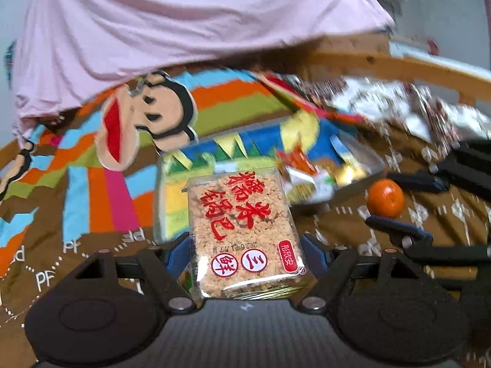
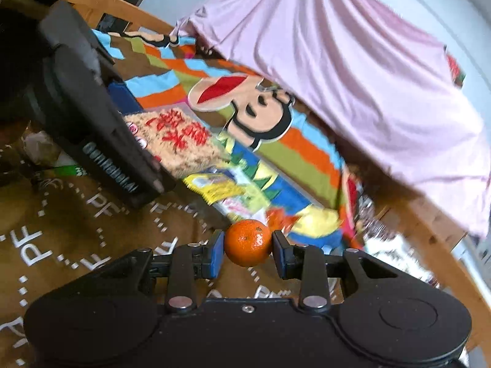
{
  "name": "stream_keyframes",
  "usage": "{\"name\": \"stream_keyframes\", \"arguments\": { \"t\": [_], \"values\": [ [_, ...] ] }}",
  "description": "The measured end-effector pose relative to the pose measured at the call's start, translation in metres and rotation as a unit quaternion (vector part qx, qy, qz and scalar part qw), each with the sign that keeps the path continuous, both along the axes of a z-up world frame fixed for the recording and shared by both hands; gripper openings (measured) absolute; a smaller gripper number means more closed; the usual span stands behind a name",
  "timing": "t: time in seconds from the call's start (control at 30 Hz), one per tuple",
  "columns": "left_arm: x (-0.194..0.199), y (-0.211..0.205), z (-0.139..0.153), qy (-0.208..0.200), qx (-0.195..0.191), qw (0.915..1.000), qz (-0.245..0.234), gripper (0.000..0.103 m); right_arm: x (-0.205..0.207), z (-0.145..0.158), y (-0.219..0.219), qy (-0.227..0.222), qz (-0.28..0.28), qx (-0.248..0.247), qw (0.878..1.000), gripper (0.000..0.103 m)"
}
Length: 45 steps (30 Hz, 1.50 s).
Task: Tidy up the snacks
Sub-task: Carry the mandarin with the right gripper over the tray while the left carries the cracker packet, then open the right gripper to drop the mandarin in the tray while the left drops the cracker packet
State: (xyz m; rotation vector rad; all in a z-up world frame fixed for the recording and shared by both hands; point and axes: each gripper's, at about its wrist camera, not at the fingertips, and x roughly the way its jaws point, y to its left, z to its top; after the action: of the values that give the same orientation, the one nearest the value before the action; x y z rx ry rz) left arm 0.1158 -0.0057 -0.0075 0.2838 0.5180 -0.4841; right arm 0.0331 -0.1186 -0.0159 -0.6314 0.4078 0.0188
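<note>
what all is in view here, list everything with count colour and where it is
rice cracker pack: one, clear wrap with tan cracker and red print, held between the left gripper's pads
mandarin: one, orange, clamped between the right gripper's pads
clear tray: one, transparent, on the blanket behind the rice cracker pack, holding colourful snack packets
snack packets: several, yellow, orange and white, in the tray; count unclear from blur
blanket: one, brown with striped colours and a cartoon monkey, under everything
pink cloth: one, pale pink, hanging at the far side
left gripper: one, black with blue pads
right gripper: one, black with blue pads
</note>
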Motion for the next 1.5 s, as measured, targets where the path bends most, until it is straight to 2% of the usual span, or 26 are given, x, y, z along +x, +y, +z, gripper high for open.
{"name": "stream_keyframes", "arguments": {
  "t": [0.13,0.27,0.4,0.5,0.7,0.87,0.97,1.13,1.27,1.5],
  "values": [
    [0.009,0.005,0.006,-0.02,-0.044,0.9984,0.029,0.079,0.006,0.001,0.0,-0.031,-0.005,-0.01,0.999,0.035],
    [0.021,0.003,0.008,-0.049,-0.065,0.9954,0.05,0.079,0.018,0.001,-0.003,-0.049,-0.019,-0.014,0.999,0.036],
    [0.044,-0.005,0.005,-0.07,-0.093,0.991,0.066,0.079,0.042,0.0,-0.011,-0.068,-0.05,0.013,0.996,0.036],
    [0.066,-0.012,0.002,-0.066,-0.114,0.9882,0.077,0.079,0.061,-0.005,-0.021,-0.073,-0.075,0.041,0.994,0.036],
    [0.096,-0.029,-0.013,-0.042,-0.137,0.9883,0.051,0.079,0.096,-0.011,-0.046,-0.065,-0.132,0.099,0.984,0.036],
    [0.113,-0.047,-0.029,-0.008,-0.152,0.9882,0.021,0.079,0.114,-0.016,-0.065,-0.059,-0.167,0.124,0.976,0.036],
    [0.12,-0.056,-0.036,0.013,-0.147,0.989,0.009,0.079,0.121,-0.021,-0.072,-0.05,-0.179,0.135,0.973,0.036],
    [0.13,-0.071,-0.044,0.055,-0.108,0.9925,-0.014,0.079,0.127,-0.031,-0.078,-0.023,-0.191,0.152,0.969,0.036],
    [0.134,-0.073,-0.05,0.077,-0.109,0.991,-0.013,0.079,0.13,-0.036,-0.084,-0.001,-0.203,0.176,0.963,0.036],
    [0.138,-0.07,-0.048,0.091,-0.118,0.9888,-0.013,0.079,0.127,-0.038,-0.086,0.004,-0.207,0.183,0.961,0.038]
  ]
}}
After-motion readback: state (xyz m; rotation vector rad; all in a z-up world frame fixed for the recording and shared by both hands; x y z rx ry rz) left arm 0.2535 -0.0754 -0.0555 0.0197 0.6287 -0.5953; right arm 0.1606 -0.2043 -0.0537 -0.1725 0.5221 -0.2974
